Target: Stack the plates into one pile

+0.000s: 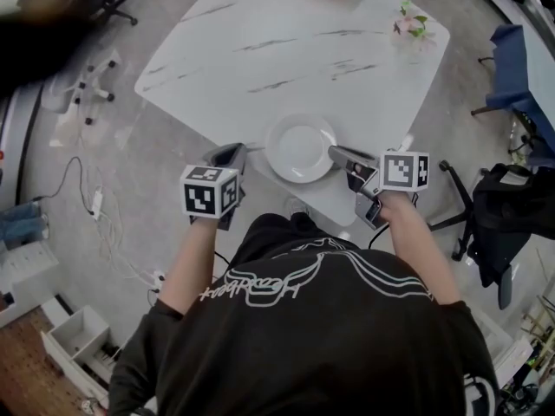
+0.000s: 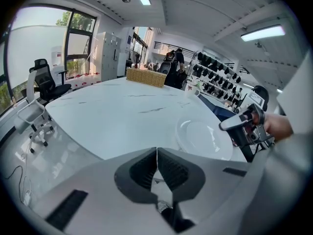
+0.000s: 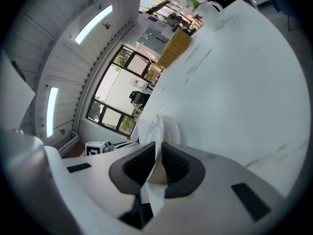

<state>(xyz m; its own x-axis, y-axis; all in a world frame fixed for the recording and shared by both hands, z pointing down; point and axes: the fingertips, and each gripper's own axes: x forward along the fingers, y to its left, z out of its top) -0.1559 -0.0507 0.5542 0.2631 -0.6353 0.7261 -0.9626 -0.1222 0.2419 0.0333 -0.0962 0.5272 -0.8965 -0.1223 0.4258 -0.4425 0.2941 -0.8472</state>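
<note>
A white plate lies near the front edge of the white marble table. My right gripper is shut on the plate's right rim; in the right gripper view the plate runs edge-on between the pads. My left gripper hovers just left of the plate, over the table's edge, shut with nothing between its jaws. In the left gripper view the shut left gripper points across the table, with the plate and the right gripper off to the right.
A wicker basket stands at the table's far edge and a small flower vase at its far right corner. Office chairs stand on the left, a blue chair and a black bag on the right. Cables lie on the floor.
</note>
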